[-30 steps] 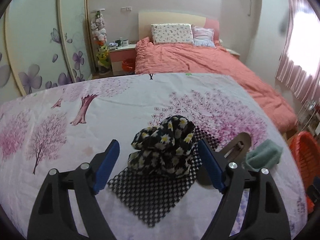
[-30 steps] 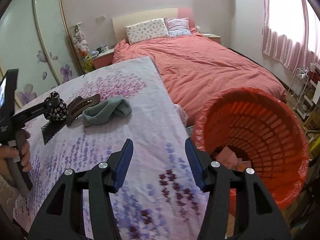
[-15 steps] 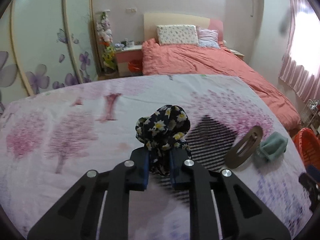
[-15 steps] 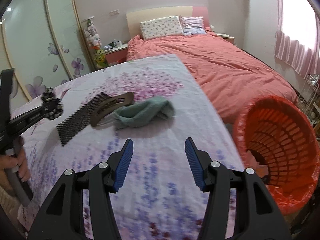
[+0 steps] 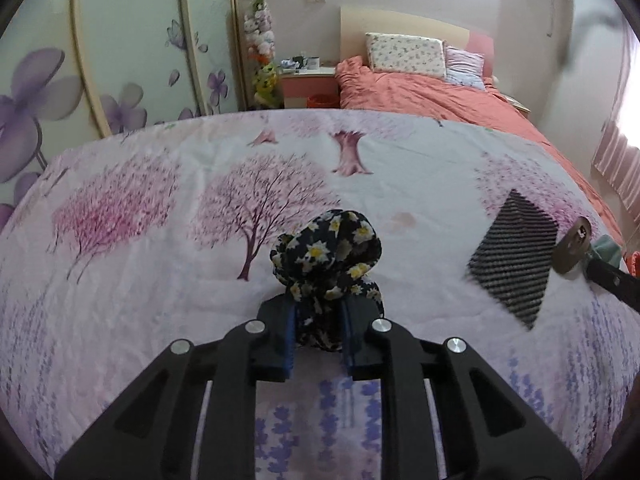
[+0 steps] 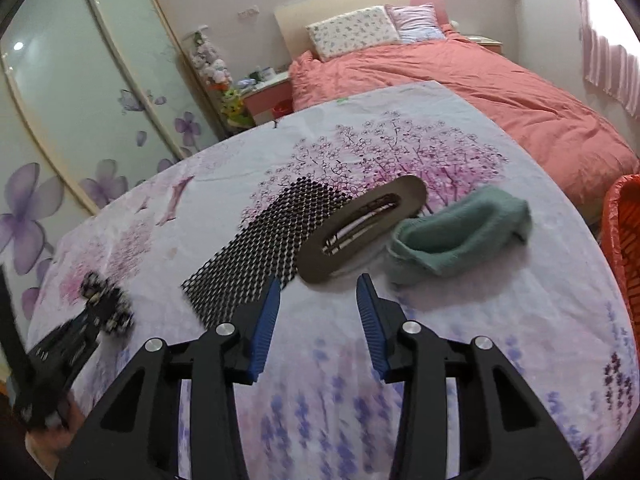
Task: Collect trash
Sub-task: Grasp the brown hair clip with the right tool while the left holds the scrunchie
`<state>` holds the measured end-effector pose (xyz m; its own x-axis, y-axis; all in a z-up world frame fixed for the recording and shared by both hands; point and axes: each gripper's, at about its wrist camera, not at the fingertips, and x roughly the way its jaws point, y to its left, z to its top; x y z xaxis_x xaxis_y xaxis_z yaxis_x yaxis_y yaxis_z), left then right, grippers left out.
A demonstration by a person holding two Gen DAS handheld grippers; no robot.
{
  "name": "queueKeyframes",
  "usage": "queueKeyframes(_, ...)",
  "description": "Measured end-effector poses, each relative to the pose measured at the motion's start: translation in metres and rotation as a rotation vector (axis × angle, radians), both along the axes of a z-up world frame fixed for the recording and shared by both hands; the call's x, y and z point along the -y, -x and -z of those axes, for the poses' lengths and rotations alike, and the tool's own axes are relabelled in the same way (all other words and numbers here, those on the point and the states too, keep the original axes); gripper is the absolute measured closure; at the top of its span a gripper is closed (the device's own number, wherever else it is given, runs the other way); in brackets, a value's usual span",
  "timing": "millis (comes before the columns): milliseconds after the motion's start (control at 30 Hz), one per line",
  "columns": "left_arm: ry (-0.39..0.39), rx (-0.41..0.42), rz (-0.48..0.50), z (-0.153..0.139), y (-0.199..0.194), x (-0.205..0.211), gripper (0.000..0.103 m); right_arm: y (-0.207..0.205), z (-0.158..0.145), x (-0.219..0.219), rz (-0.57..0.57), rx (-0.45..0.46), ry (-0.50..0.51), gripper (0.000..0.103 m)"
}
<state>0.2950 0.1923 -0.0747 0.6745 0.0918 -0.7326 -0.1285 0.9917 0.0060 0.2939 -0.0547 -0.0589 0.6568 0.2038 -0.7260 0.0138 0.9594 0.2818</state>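
My left gripper [image 5: 318,320] grips a black scrunchie with yellow-white flowers [image 5: 328,248] just above the flowered tablecloth [image 5: 160,260]. Its jaws are easing open slightly, but the pads still press the fabric. In the right wrist view the same scrunchie [image 6: 108,306] shows at the far left. My right gripper [image 6: 319,292] hovers over the table with its jaws closing and nothing between them. Just beyond its fingertips lies a brown oval hair clip [image 6: 360,228]. A black mesh sheet [image 6: 272,240] is to the clip's left and a teal sock [image 6: 460,236] to its right.
An orange lattice trash basket [image 6: 624,232] stands off the table's right edge. A bed with a coral cover [image 6: 480,80] lies behind the table. A flower-printed wardrobe [image 6: 80,100] lines the left wall, with a nightstand [image 5: 308,84] beside the bed.
My left gripper closed on the scrunchie, lifted it off the mesh and carried it left. My right gripper swung left from the basket to the hair clip, and its jaws narrowed.
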Motion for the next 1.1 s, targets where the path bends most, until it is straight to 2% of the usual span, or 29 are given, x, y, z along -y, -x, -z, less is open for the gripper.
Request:
queueKeyframes(233,0.033,-0.027,0.004,0.005,-0.004,-0.005,0.082,-0.032,0.003,-0.001,0.174,-0.041,-0.002,0.06)
queueKeyframes(400,0.068,-0.051,-0.008,0.01,-0.006,-0.011,0.082,-0.055,0.011,-0.005,0.261,-0.103,0.065,0.061)
queueKeyframes(467,0.071,-0.055,-0.008,0.01,-0.006,-0.012,0.081,-0.054,0.013,-0.004,0.229,-0.096,0.067,0.066)
queueKeyframes(533,0.069,-0.058,-0.008,0.011,-0.007,-0.011,0.081,-0.047,0.012,-0.004,0.183,-0.089,0.085,0.079)
queueKeyframes(600,0.066,-0.061,-0.007,0.011,-0.008,-0.011,0.081,-0.041,0.012,-0.001,0.131,-0.09,0.093,0.086)
queueKeyframes(733,0.068,-0.062,-0.007,0.01,-0.008,-0.011,0.08,-0.028,0.013,0.014,0.024,-0.078,0.032,0.094)
queueKeyframes(833,0.07,-0.061,-0.007,0.011,-0.008,-0.011,0.079,-0.019,0.013,0.024,-0.068,-0.083,-0.039,0.094)
queueKeyframes(900,0.073,-0.061,-0.009,0.01,-0.008,-0.012,0.078,-0.013,0.01,0.024,-0.183,-0.071,-0.071,0.094)
queueKeyframes(1000,0.067,-0.063,-0.009,0.01,-0.008,-0.011,0.078,-0.005,0.009,0.02,-0.269,-0.065,0.012,0.094)
queueKeyframes(1100,0.058,-0.065,-0.009,0.01,-0.008,-0.01,0.077,-0.003,0.01,0.021,-0.235,-0.064,0.082,0.092)
